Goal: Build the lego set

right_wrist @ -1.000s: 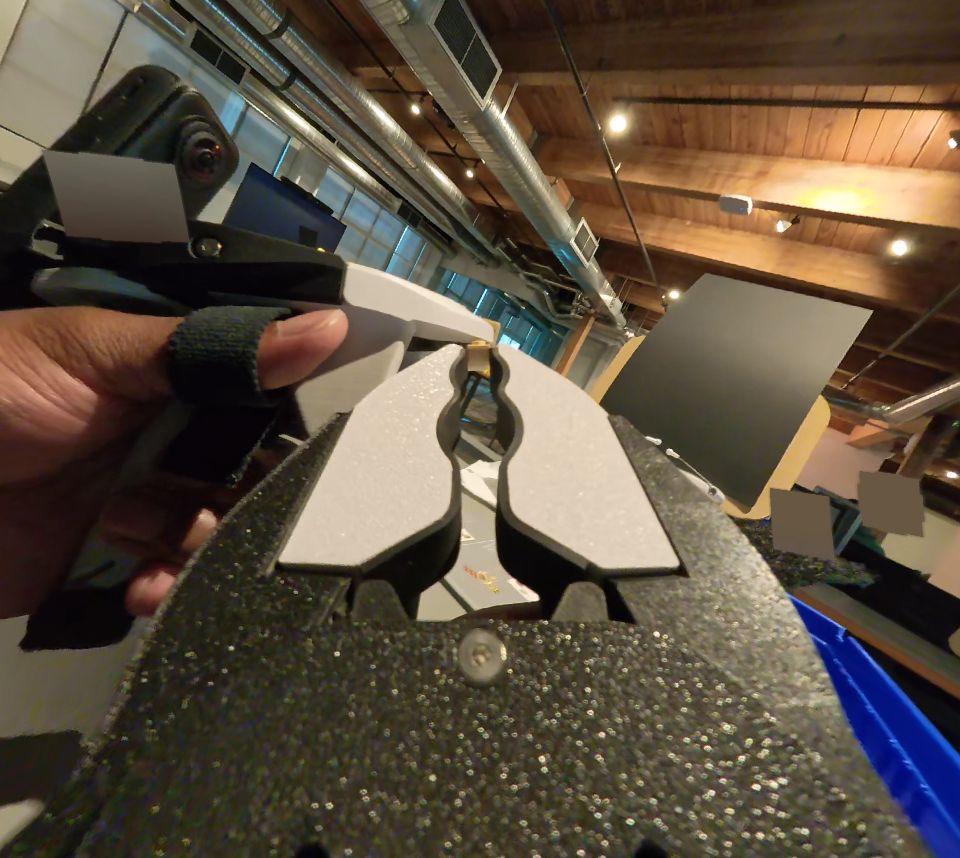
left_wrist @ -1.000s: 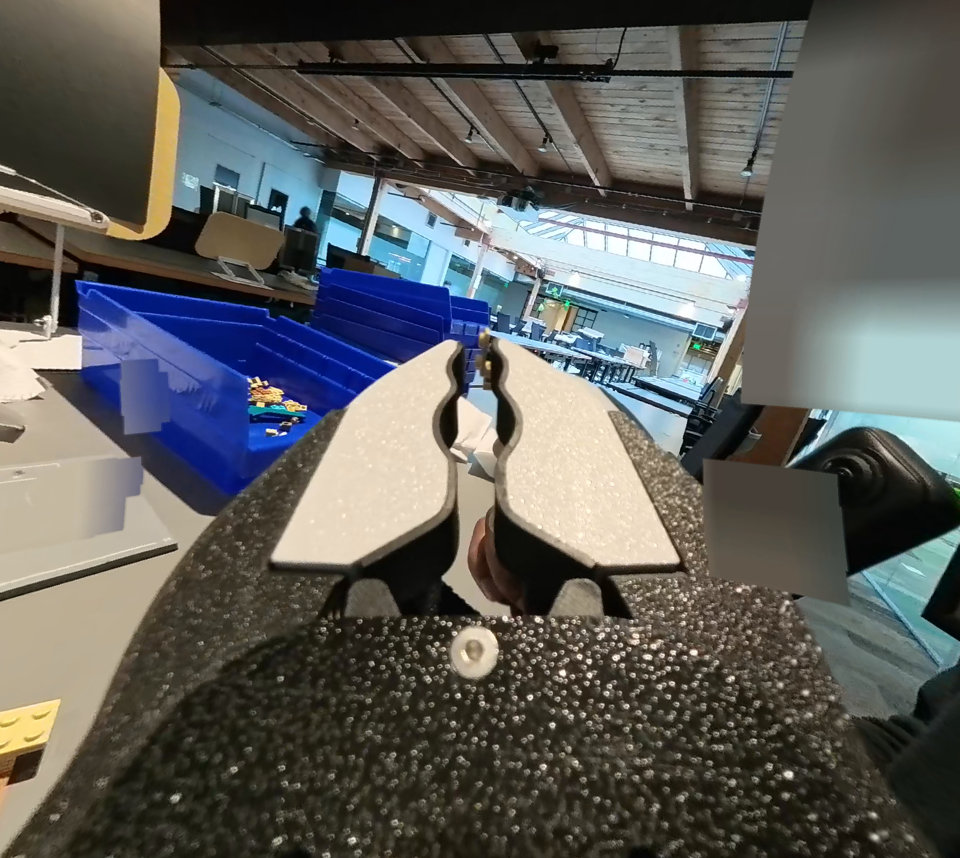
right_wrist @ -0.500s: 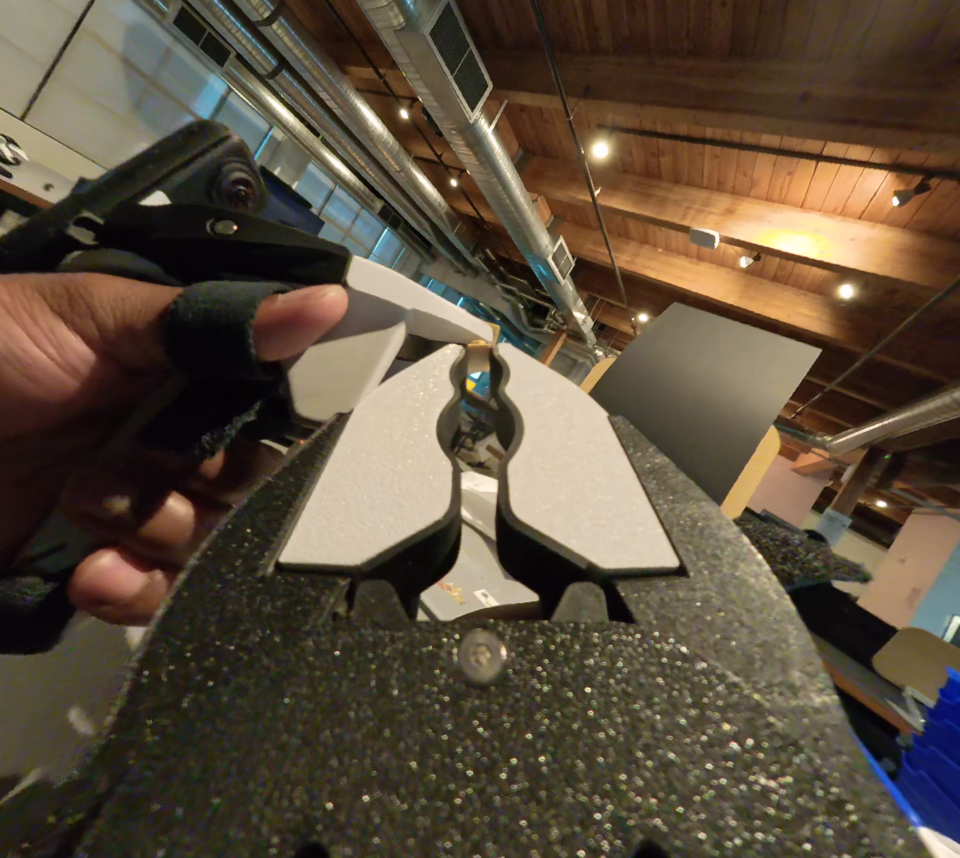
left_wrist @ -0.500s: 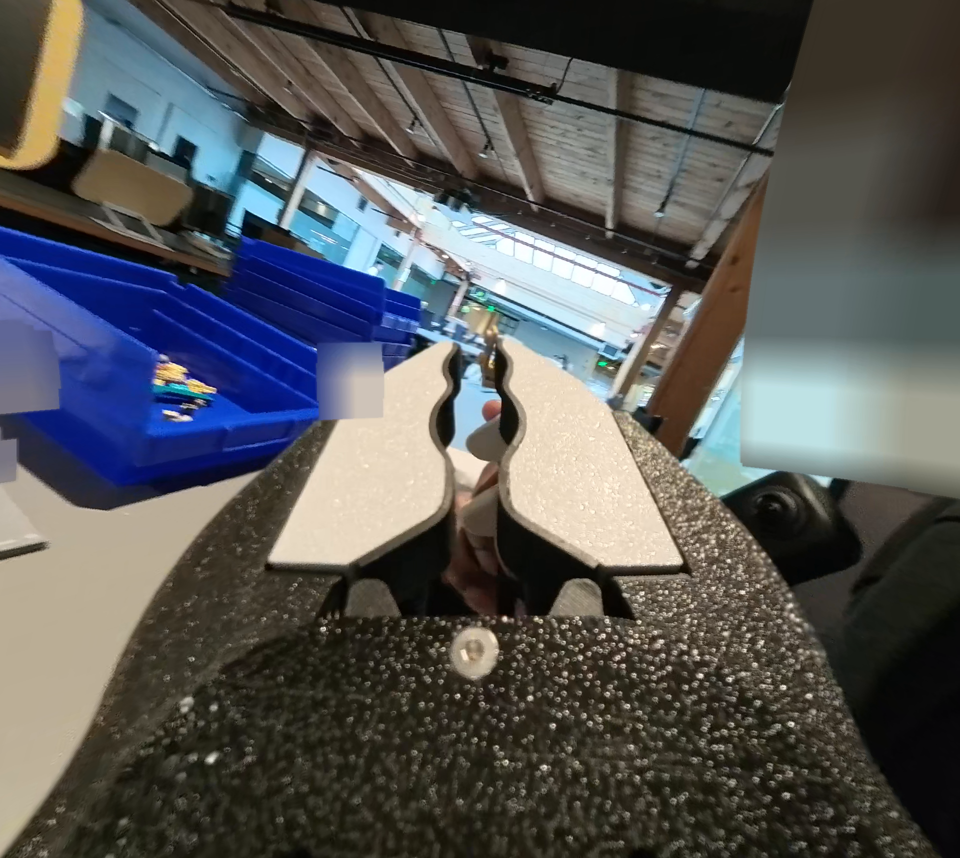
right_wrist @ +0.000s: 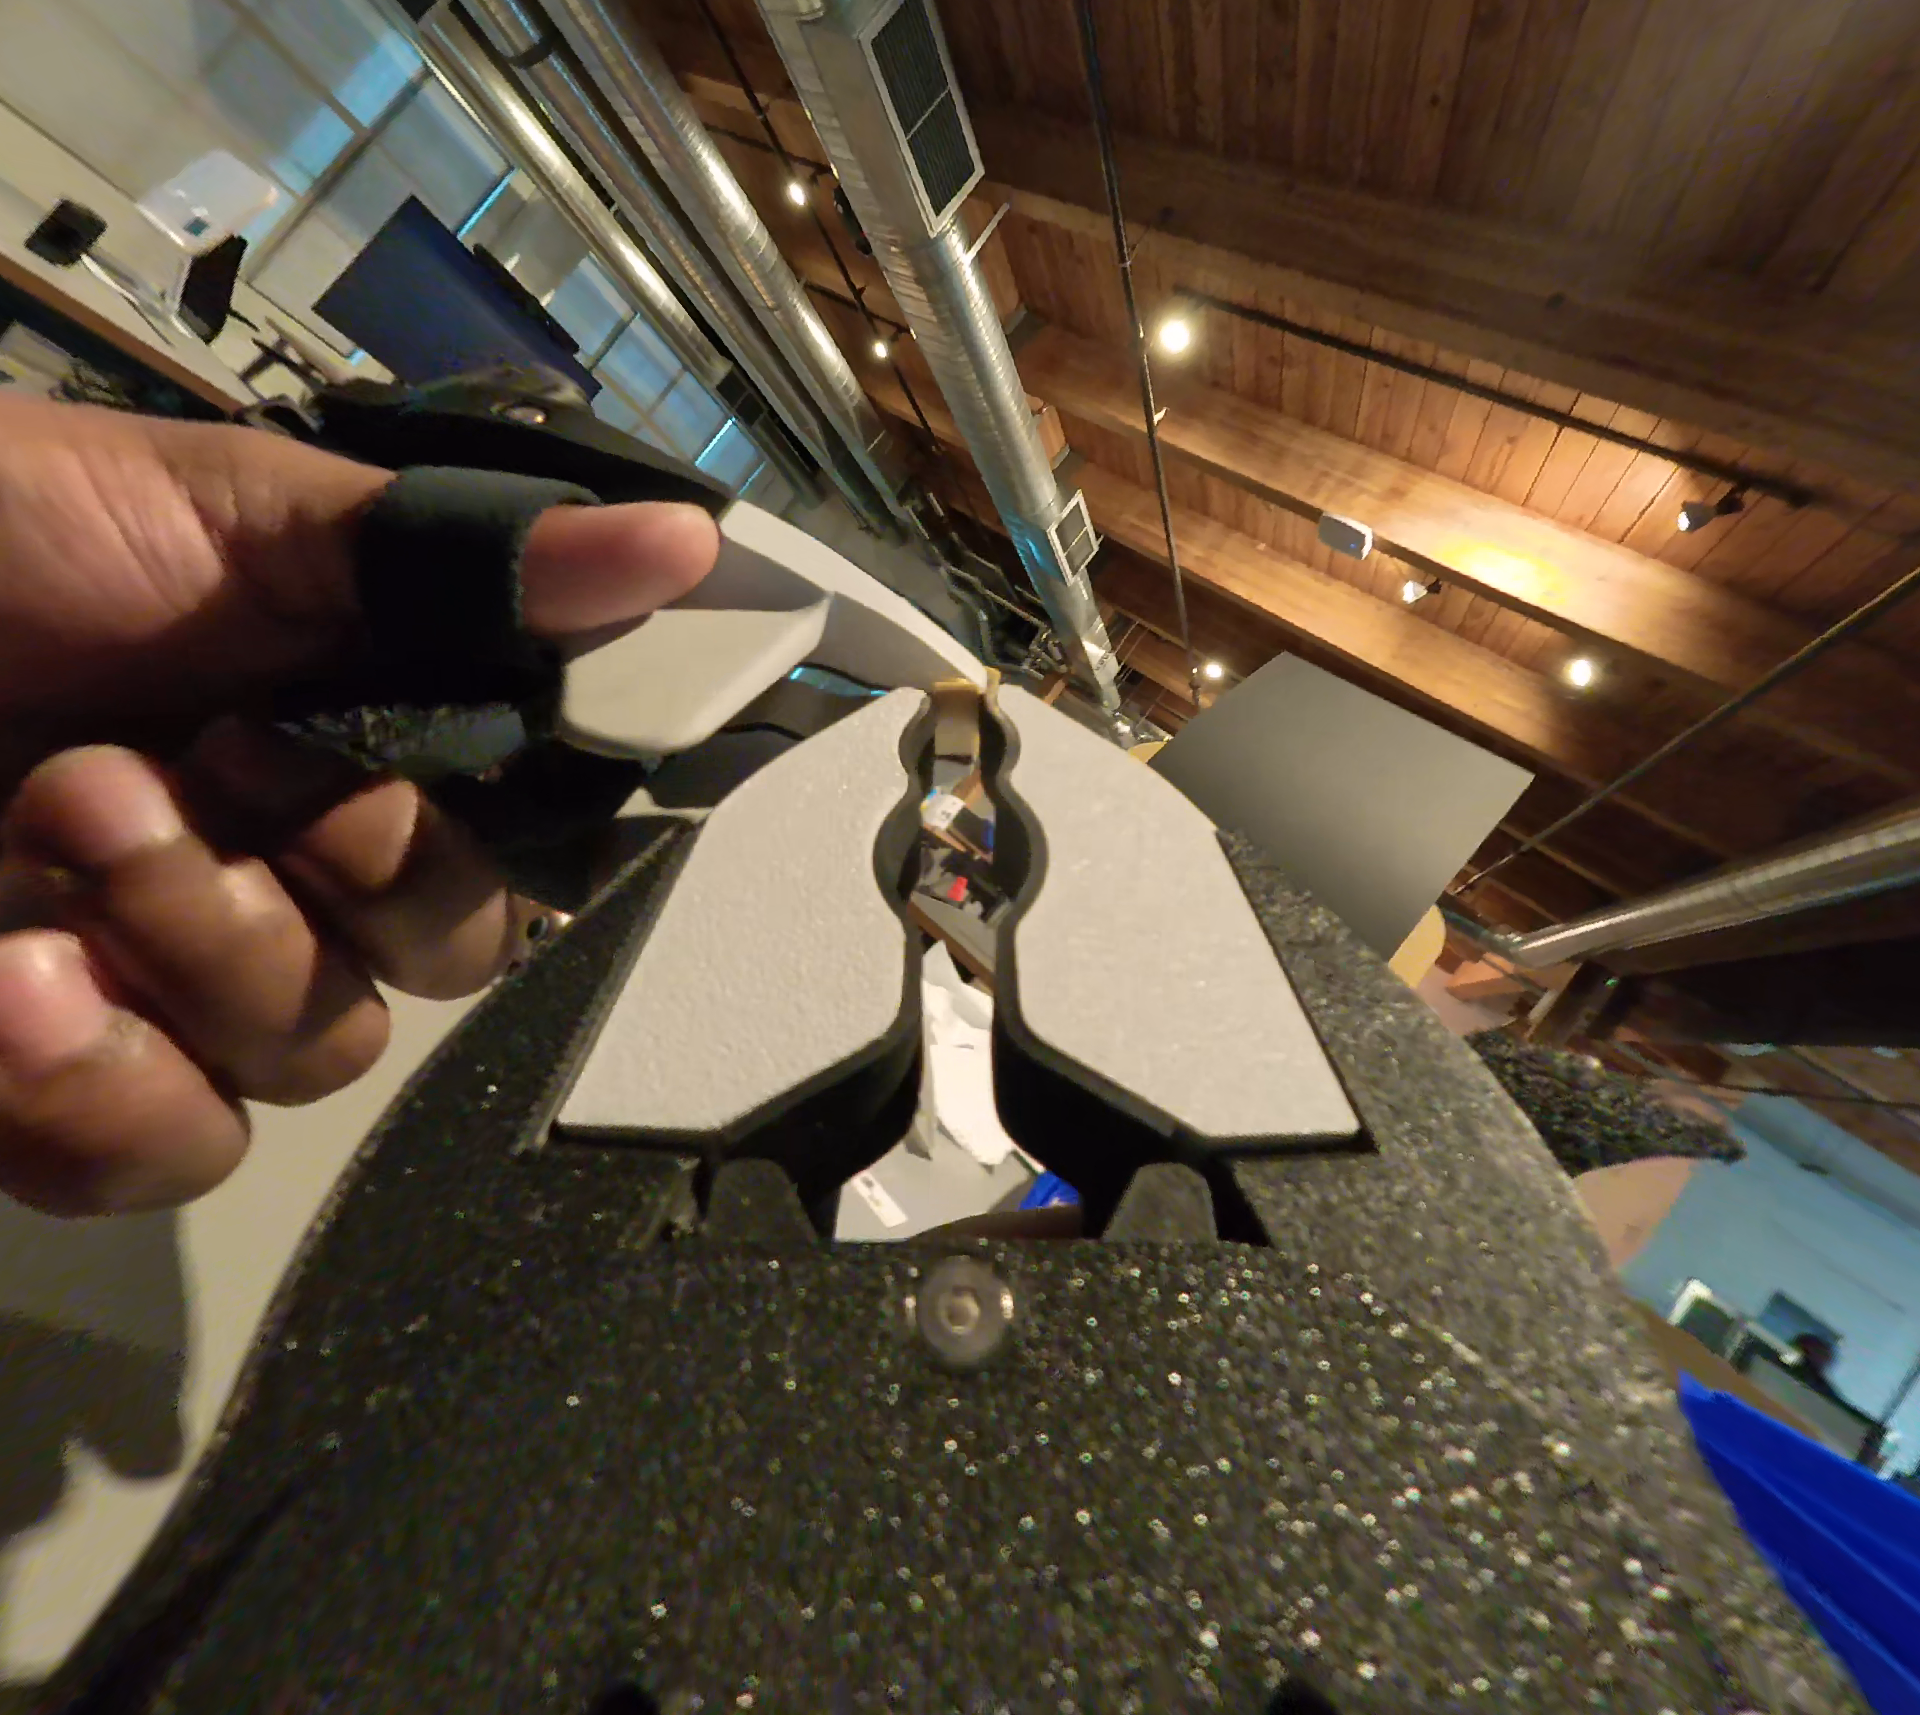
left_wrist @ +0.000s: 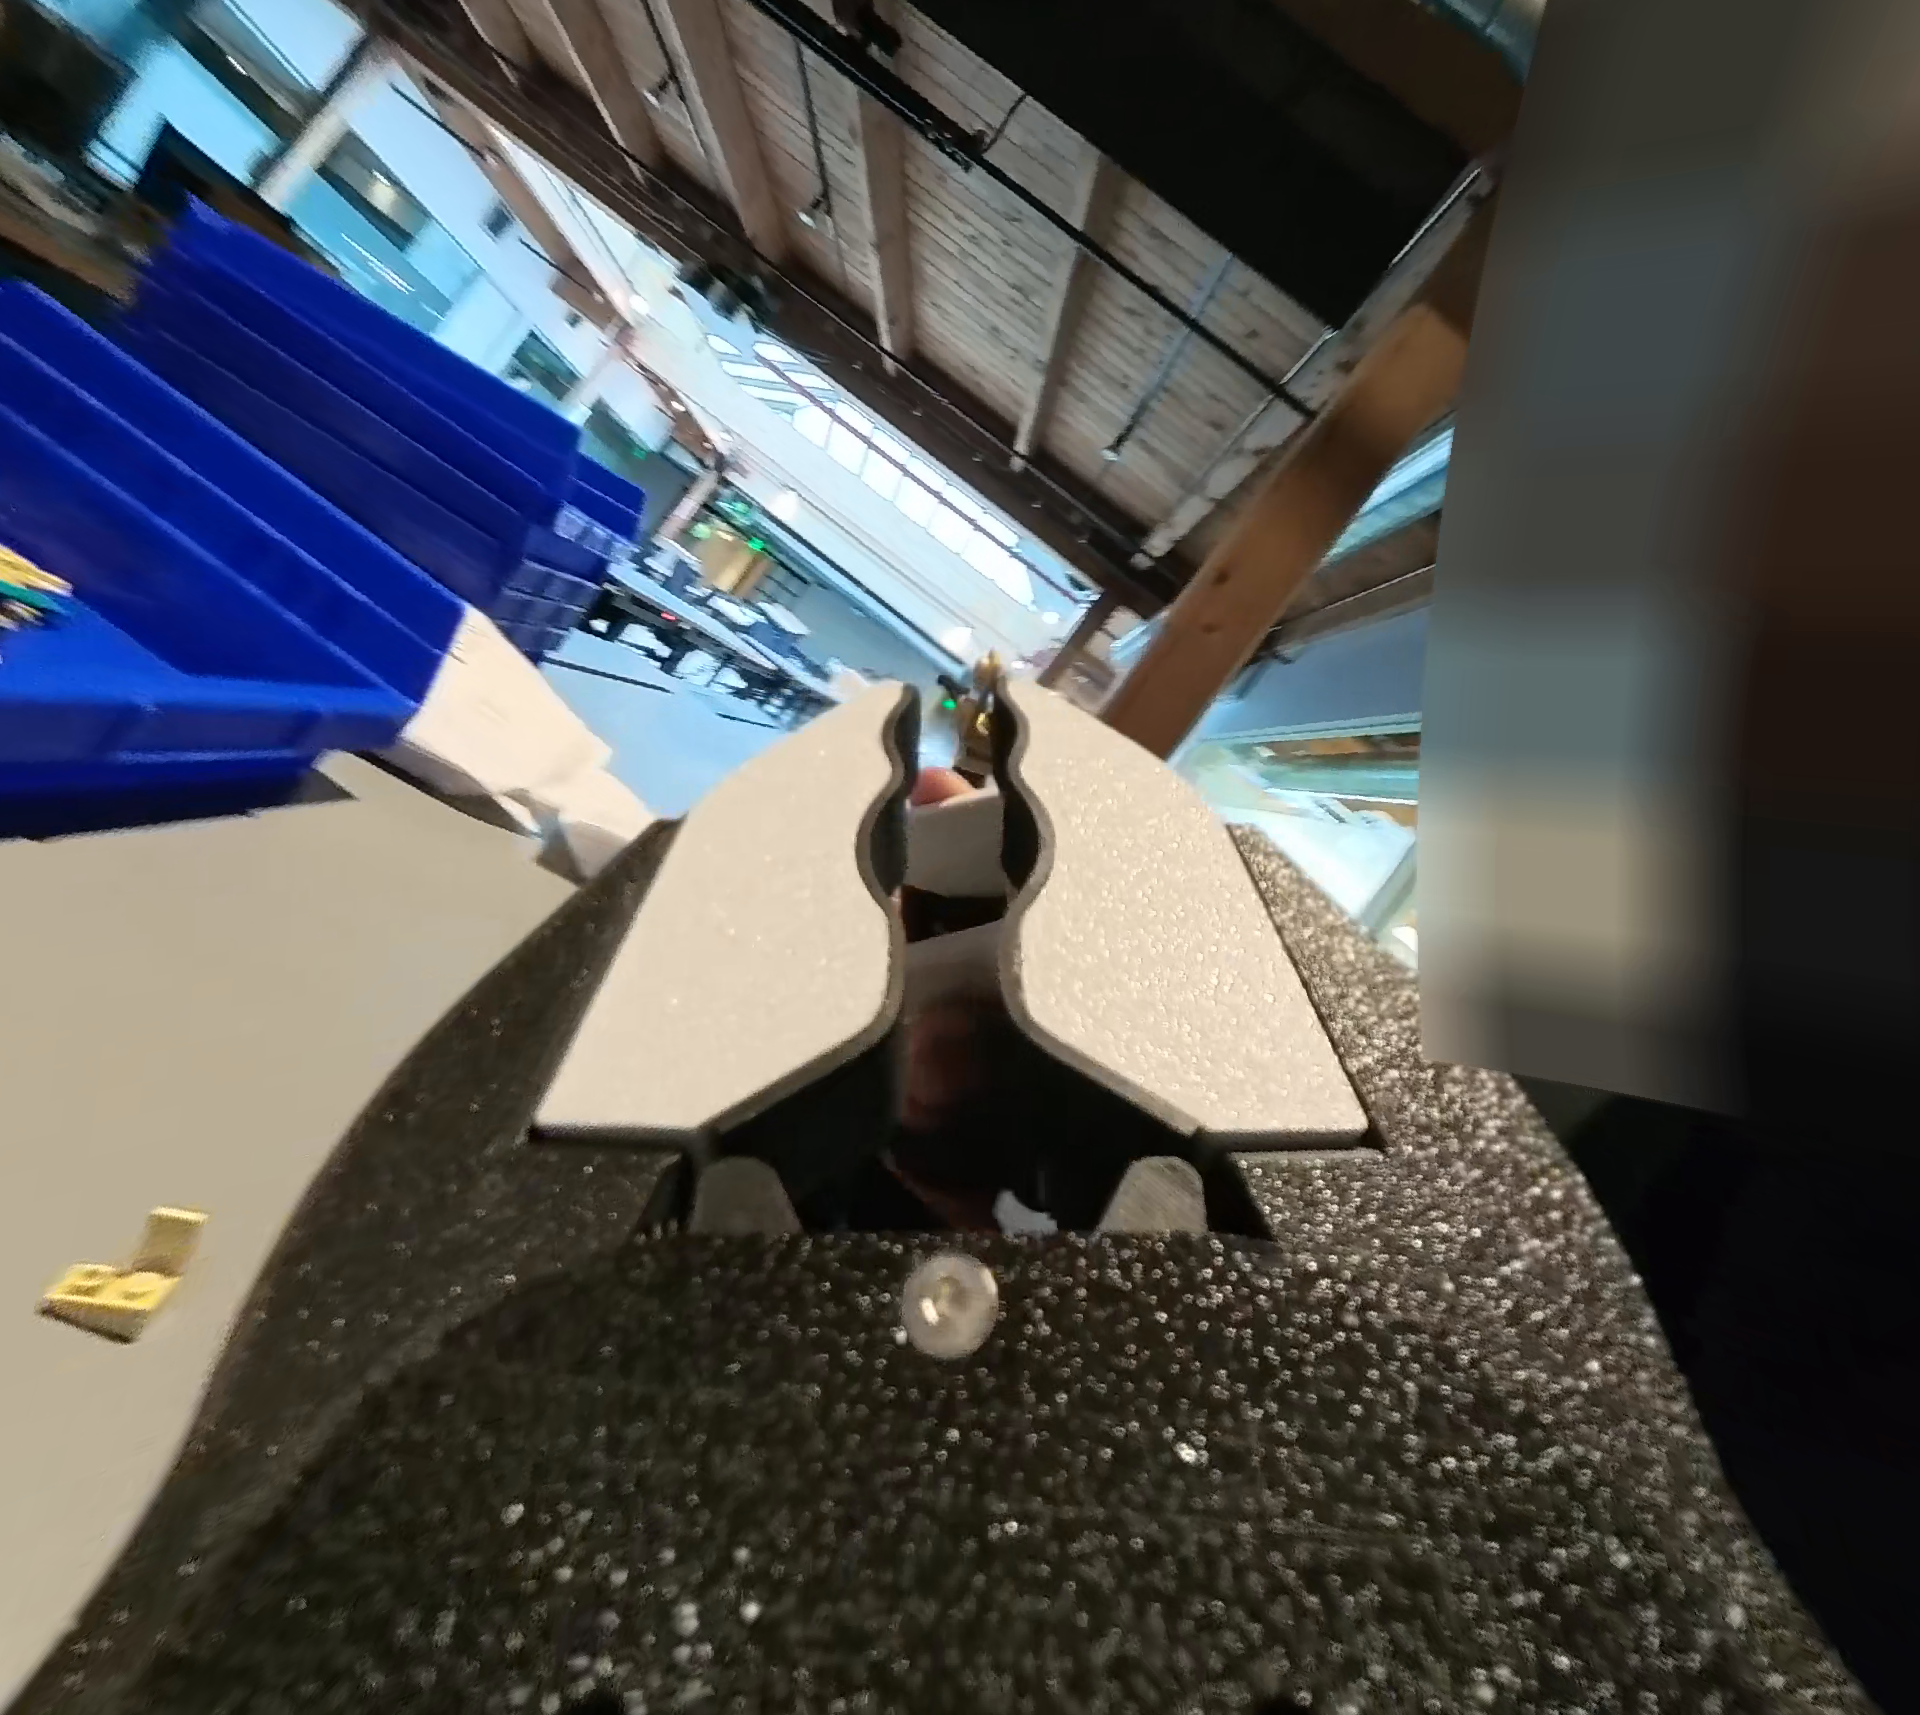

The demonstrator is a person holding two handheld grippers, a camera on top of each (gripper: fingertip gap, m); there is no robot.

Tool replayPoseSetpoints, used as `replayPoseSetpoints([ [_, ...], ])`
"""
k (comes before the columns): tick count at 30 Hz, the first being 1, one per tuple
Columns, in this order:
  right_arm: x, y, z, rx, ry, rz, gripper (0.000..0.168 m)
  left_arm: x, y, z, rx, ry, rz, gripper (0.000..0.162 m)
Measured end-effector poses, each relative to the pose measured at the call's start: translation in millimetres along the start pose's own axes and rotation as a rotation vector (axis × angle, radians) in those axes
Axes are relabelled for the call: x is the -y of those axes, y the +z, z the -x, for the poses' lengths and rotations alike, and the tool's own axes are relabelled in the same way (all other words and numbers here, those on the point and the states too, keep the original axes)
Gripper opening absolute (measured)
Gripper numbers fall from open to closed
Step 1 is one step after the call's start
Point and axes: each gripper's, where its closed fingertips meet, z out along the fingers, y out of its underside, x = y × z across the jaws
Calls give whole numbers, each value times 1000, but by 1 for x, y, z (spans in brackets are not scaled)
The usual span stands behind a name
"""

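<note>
My right gripper [right_wrist: 957, 701] is shut on a small tan lego piece [right_wrist: 954, 723] and holds it up in the air, pointing at the ceiling. My left gripper [left_wrist: 953, 701] is also raised. A small tan lego piece [left_wrist: 982, 715] sits between its tips, against the right finger. In the right wrist view the left gripper's grey fingers [right_wrist: 831, 616] come in from the left and meet the tan piece tip to tip. A person's hand [right_wrist: 208, 730] holds that gripper. In the left wrist view the right gripper's grey finger [left_wrist: 951, 834] shows through the gap below.
Blue bins [left_wrist: 208, 585] stand at the left on the grey table [left_wrist: 260, 990]. White paper [left_wrist: 499, 730] lies beside them. A loose tan lego part [left_wrist: 120, 1270] lies on the table at lower left. A blue bin edge [right_wrist: 1818, 1540] is at lower right. A dark panel [right_wrist: 1340, 824] stands behind. Left and right tips are no more than a few centimetres apart.
Both grippers have rolled and tilted while staying tip to tip with their tan pieces. The bins have slid left in the left wrist view. The hand looms larger in the right wrist view.
</note>
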Motion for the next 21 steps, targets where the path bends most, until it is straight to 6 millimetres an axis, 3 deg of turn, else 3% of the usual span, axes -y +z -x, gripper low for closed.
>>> replayPoseSetpoints([
  [21, 10, -1, -1, -30, -158, -10, 8, -3, 0, -11, -127, -235, 12, 16],
])
